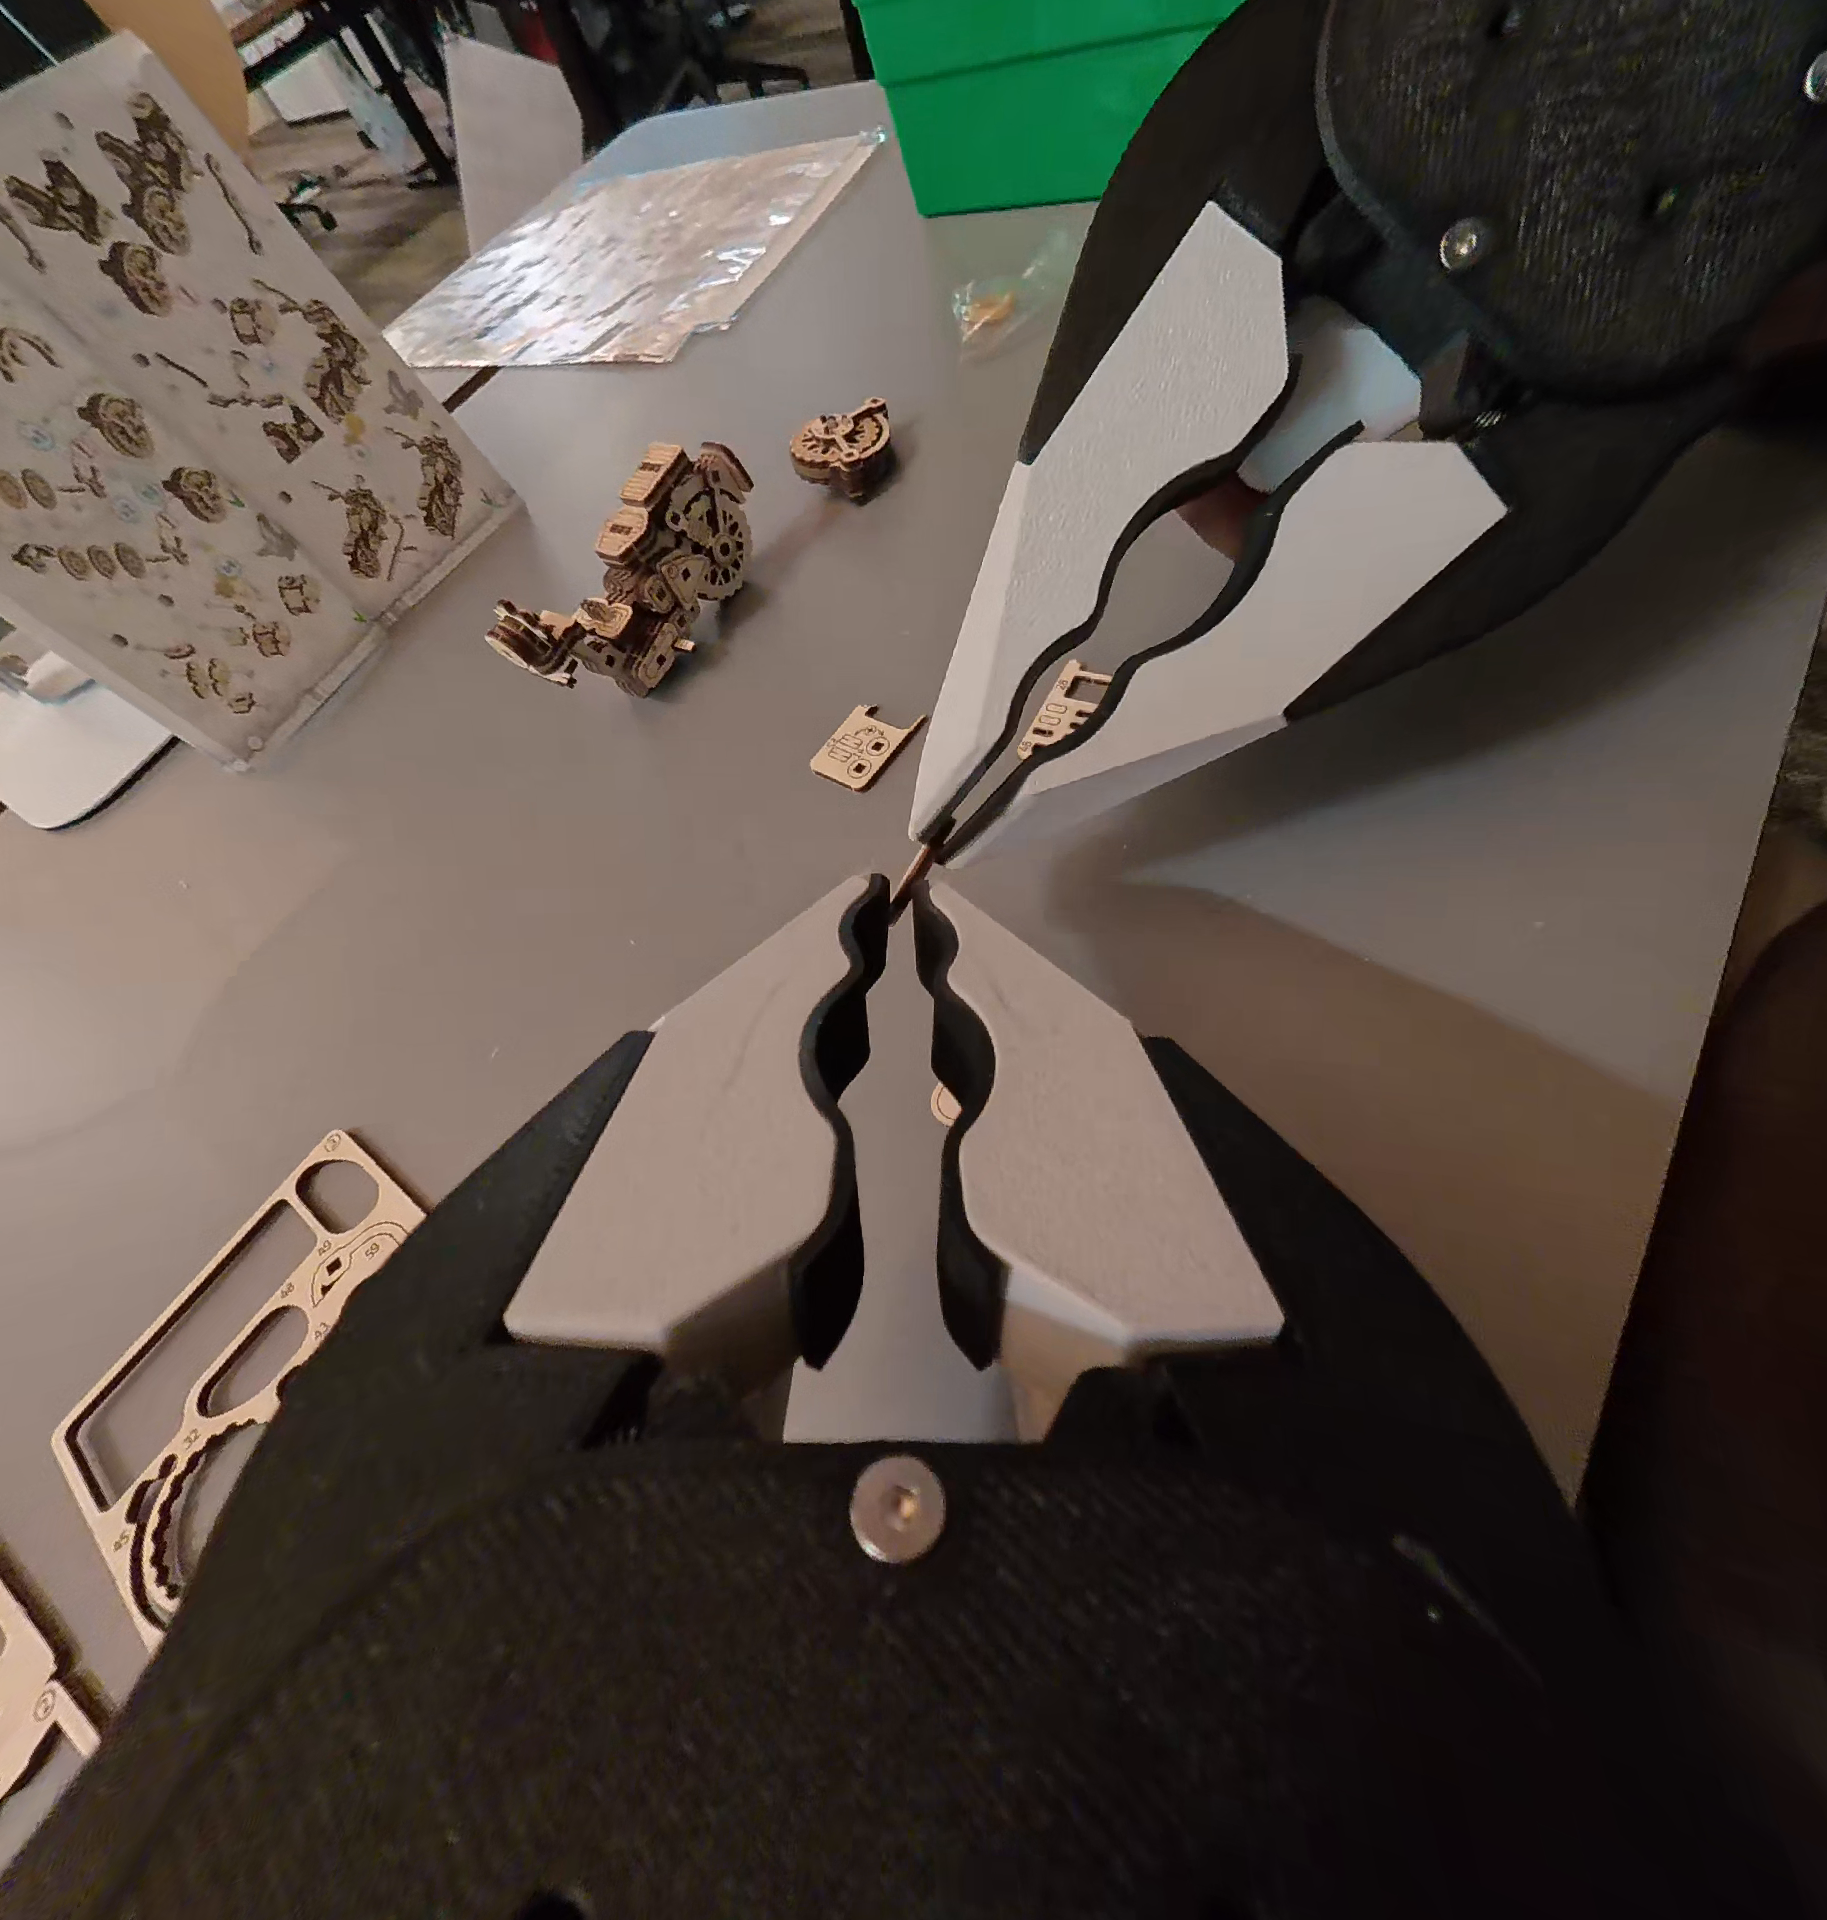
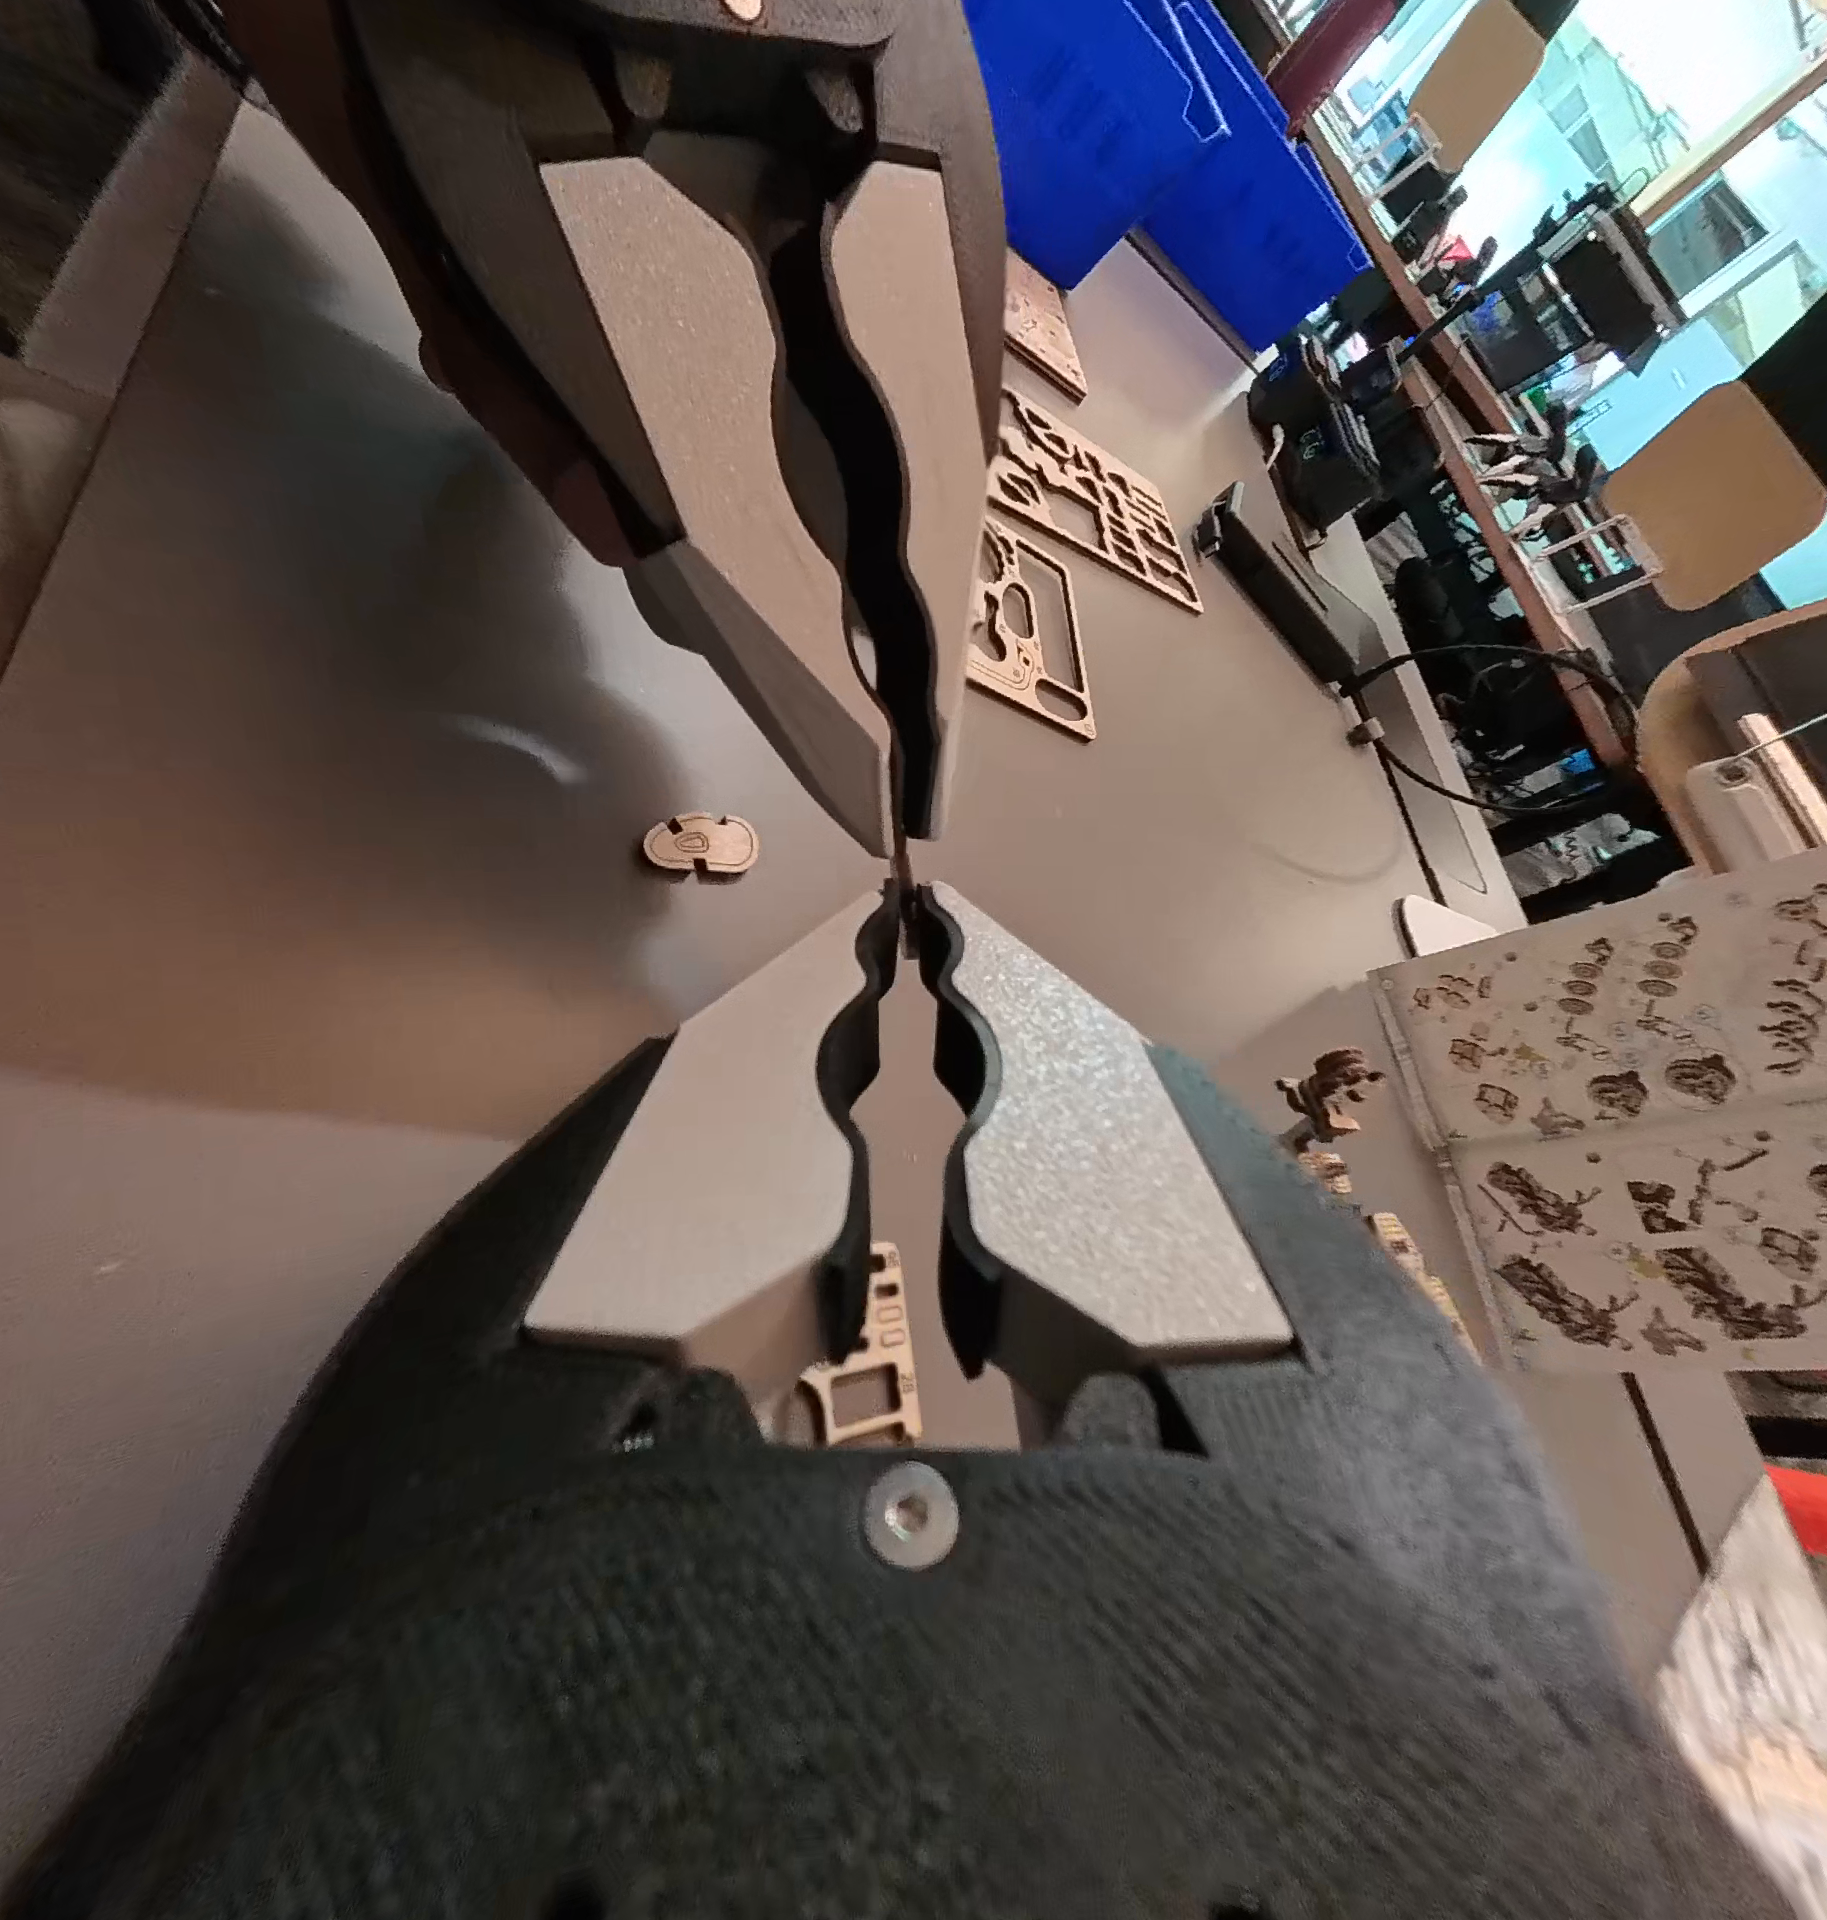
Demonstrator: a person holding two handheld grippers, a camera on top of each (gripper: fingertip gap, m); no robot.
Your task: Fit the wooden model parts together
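Observation:
My left gripper [image 1: 893, 896] and my right gripper [image 2: 904, 909] meet tip to tip above the grey table [image 1: 369, 935]. A thin wooden part [image 1: 914, 875], seen edge-on, runs between the two sets of tips; it also shows in the right wrist view [image 2: 900, 868]. Both grippers are shut on it. In the left wrist view the right gripper [image 1: 935, 831] comes in from the upper right. In the right wrist view the left gripper [image 2: 901, 831] comes down from the top. A partly built wooden model [image 1: 628, 582] and a small gear assembly [image 1: 841, 452] stand farther back.
Loose flat parts [image 1: 862, 743] lie on the table, also an oval part [image 2: 701, 842]. Punched plywood sheets [image 1: 234, 1351] lie at the near left. An instruction sheet [image 1: 182, 416] stands on a holder. A foil bag [image 1: 628, 270] and a green bin [image 1: 992, 94] are at the back; a blue bin [image 2: 1148, 125] too. Less than 4 cm separates the two grippers' tips. Both grippers' tips are roughly 15 centimeters from the partly built wooden model [image 1: 628, 582]. Both grippers' tips are roughly 20 centimeters from the small gear assembly [image 1: 841, 452].

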